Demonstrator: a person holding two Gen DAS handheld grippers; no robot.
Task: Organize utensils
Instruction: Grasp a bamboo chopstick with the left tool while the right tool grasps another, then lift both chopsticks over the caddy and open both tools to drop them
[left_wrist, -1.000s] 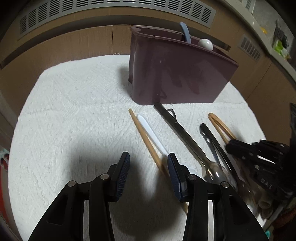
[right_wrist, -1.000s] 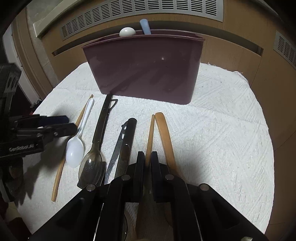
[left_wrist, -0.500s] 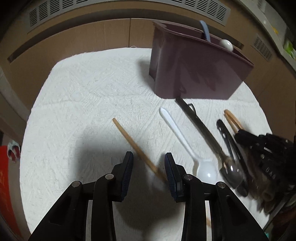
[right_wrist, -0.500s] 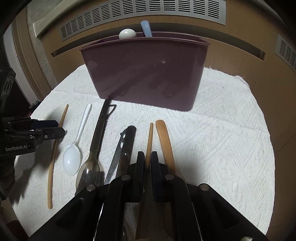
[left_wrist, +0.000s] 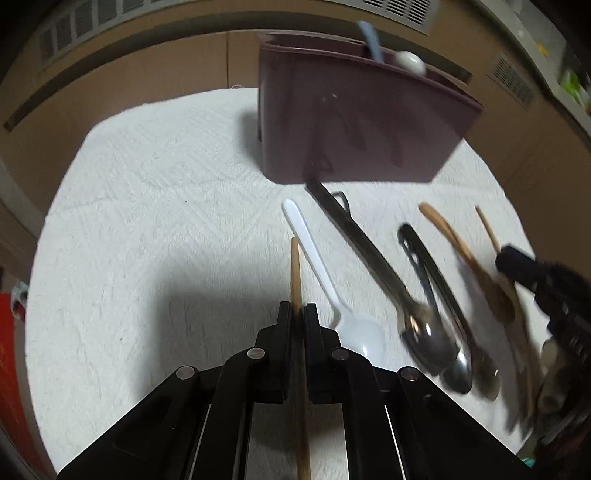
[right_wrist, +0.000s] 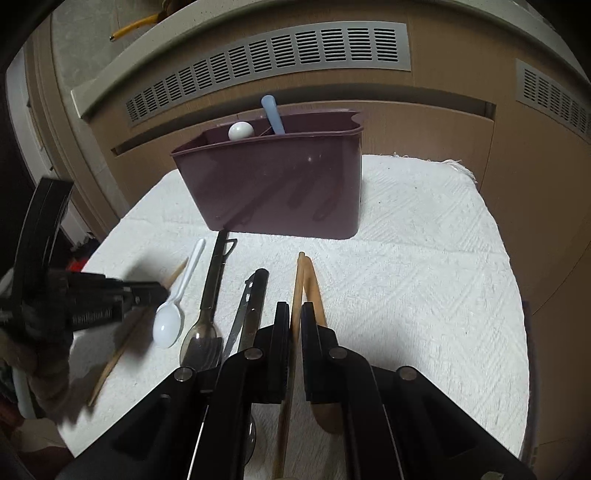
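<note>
While each tool (left_wrist: 297, 312) (right_wrist: 294, 314) pinches a chopstick (left_wrist: 295, 273) (right_wrist: 297, 284), cloth (left_wrist: 147, 221) lies bare left.

You can make out only one blurred white marking, on the side of the left gripper (right_wrist: 147, 295) in your right wrist view; its letters cannot be read with certainty.

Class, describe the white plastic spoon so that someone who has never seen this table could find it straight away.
Start at the maroon utensil holder standing on the white cloth. In front of it lies a row of utensils; the white plastic spoon is near the row's left end, between a wooden chopstick and a dark metal spoon. It is the only white utensil lying on the cloth.
</note>
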